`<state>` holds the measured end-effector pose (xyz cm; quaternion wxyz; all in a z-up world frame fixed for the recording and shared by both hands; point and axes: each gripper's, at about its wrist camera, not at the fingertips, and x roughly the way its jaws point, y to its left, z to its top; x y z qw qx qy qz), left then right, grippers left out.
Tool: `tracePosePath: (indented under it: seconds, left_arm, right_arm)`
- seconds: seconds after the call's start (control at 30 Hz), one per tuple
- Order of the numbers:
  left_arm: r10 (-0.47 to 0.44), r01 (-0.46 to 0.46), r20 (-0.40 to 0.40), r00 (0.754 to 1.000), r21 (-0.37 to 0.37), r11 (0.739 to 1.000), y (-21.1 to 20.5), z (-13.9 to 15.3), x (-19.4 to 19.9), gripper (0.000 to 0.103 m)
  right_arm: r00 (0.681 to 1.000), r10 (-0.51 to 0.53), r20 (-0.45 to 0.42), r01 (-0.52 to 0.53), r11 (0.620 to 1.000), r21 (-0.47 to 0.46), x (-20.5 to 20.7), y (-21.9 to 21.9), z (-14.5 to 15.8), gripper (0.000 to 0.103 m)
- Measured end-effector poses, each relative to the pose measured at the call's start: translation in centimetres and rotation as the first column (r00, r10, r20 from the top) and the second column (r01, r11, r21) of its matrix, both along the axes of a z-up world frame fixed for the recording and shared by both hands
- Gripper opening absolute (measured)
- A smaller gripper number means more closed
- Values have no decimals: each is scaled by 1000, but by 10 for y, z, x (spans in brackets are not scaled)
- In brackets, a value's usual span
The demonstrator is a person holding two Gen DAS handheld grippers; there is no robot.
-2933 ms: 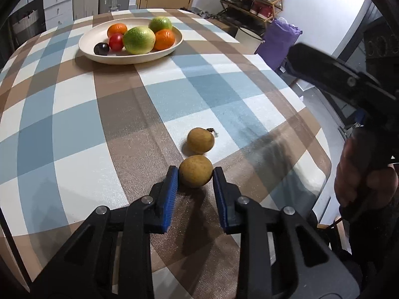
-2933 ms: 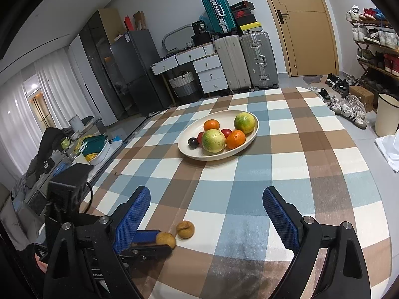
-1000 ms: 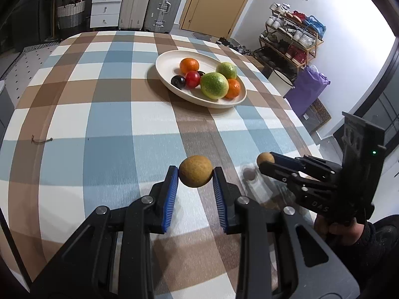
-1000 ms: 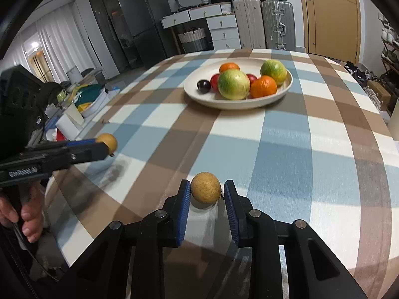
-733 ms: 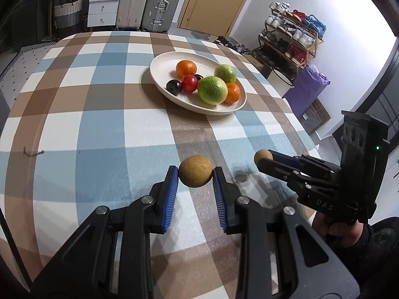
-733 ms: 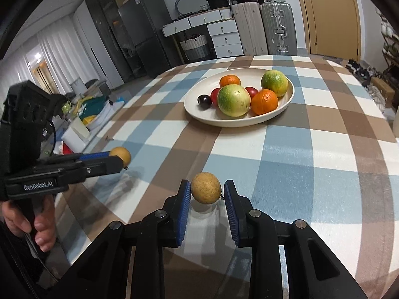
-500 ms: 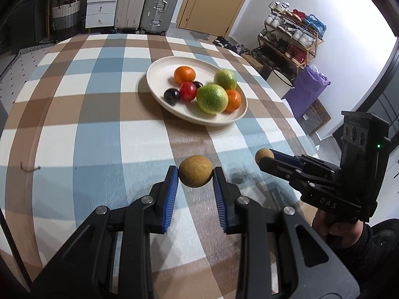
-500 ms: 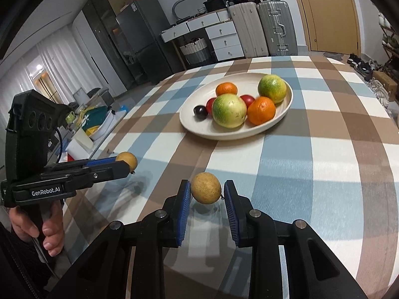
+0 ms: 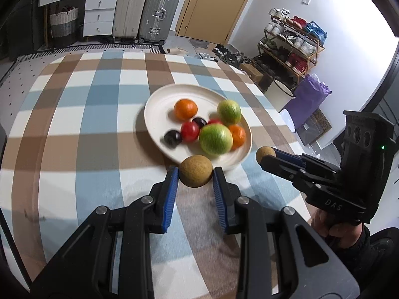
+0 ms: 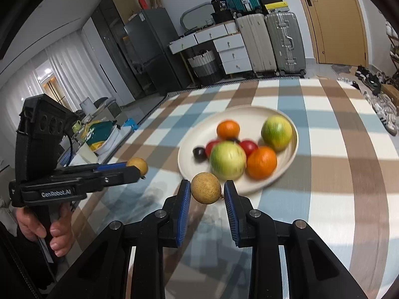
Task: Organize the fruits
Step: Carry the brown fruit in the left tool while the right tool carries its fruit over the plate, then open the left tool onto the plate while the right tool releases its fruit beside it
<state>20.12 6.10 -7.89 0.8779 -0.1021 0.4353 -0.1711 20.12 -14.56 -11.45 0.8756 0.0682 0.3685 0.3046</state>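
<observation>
My left gripper point(image 9: 195, 175) is shut on a brown round fruit point(image 9: 196, 171) and holds it above the table, just short of the near rim of the white plate point(image 9: 159, 104). My right gripper point(image 10: 206, 189) is shut on a second brown round fruit point(image 10: 206, 191), also in the air near the plate point(image 10: 197, 134). The plate holds oranges, green fruits, red fruits and dark plums. In the left wrist view the right gripper point(image 9: 264, 155) shows at the right with its fruit. In the right wrist view the left gripper point(image 10: 137, 167) shows at the left.
The table wears a blue, brown and white checked cloth point(image 9: 74, 114). Suitcases point(image 9: 159, 12) and drawers stand by the far wall, a shoe rack point(image 9: 291, 47) and a purple bag point(image 9: 309, 99) to the right. A fridge point(image 10: 149, 49) stands beyond the table.
Both grippers lifted their brown fruits off the cloth and carried them toward the plate. The plate now looks nearer and larger in both views.
</observation>
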Motion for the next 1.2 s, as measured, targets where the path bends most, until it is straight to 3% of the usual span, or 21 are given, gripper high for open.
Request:
tracePosePath:
  seconds: [0.53, 0.87, 1.2]
  left_arm:
    - [-7, 7, -6, 1000, 9, 1000, -9, 7, 93, 26]
    - [-13, 14, -52, 999, 20, 1000, -10, -19, 130, 26]
    - [-2, 4, -75, 997, 20, 1000, -9, -39, 140, 26]
  right_arm:
    - [999, 12, 40, -13, 999, 29, 76, 14, 27, 28]
    - [1000, -24, 17, 23, 1000, 12, 106, 16, 13, 28]
    - [998, -62, 27, 63, 997, -45, 113, 24, -2, 28]
